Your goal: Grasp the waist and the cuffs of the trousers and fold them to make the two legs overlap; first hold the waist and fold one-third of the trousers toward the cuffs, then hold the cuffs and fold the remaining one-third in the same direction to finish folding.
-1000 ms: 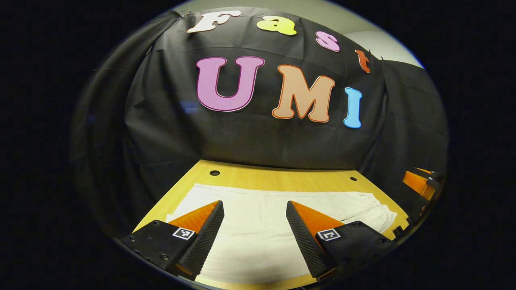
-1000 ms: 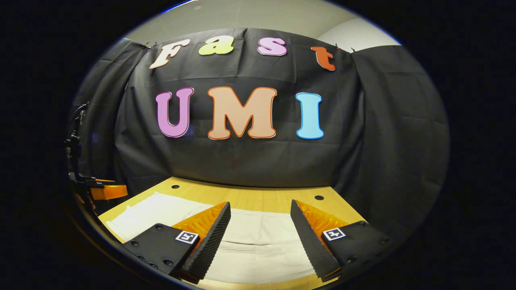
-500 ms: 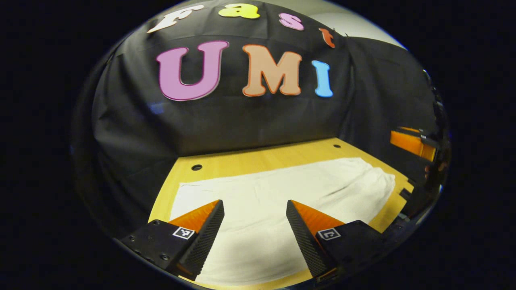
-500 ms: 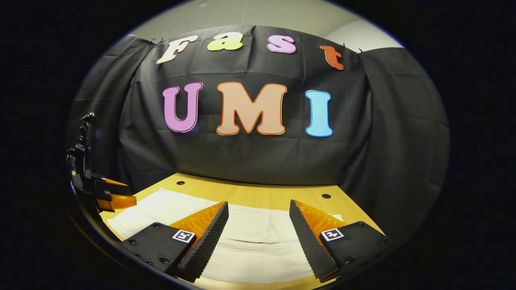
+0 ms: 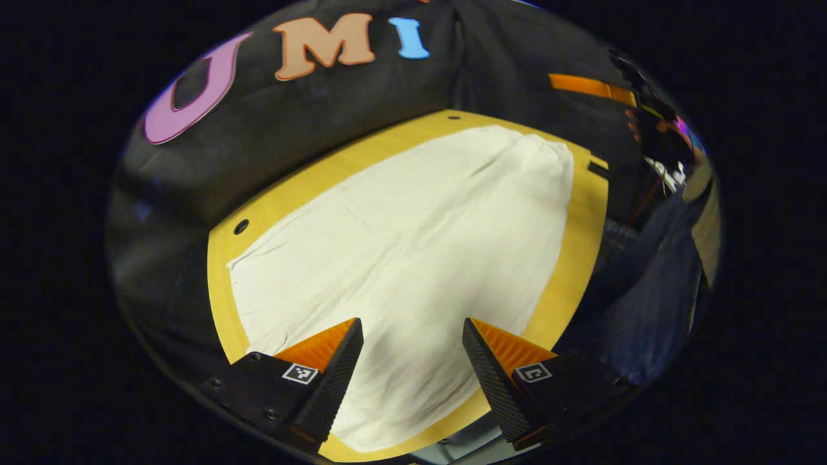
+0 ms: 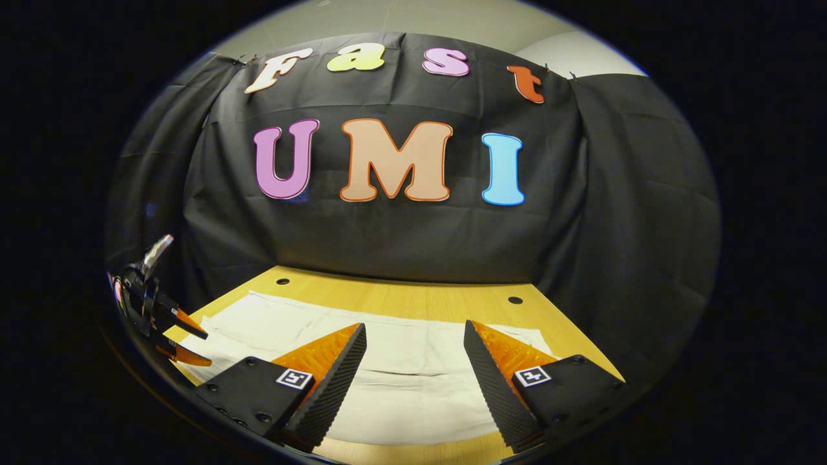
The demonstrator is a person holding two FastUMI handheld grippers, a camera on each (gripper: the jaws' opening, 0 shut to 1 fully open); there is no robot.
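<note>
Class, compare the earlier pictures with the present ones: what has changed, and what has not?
The left gripper has tilted down and turned, so the trousers now spread below it. The right gripper barely shifted. Nothing was grasped or released: both pairs of jaws stay open, and the trousers stay flat on the table.

Trousers [image 5: 413,245]: off-white, plain, no print or stripe; faint grey shading along the creases. Same pale cream in the right gripper view [image 6: 400,381].

Counter [image 5: 581,232]: yellow-tan wood with fine straight grain, a few small dark round holes near the far edge [image 6: 400,303].

Booth wall [image 6: 400,239]: black cloth, matte, lightly wrinkled.

Ceiling strip above the cloth [image 6: 420,26]: pale grey-white.

Left gripper [image 5: 412,358] and right gripper [image 6: 415,361]: black bodies, each carrying small white square tags with black block patterns.
</note>
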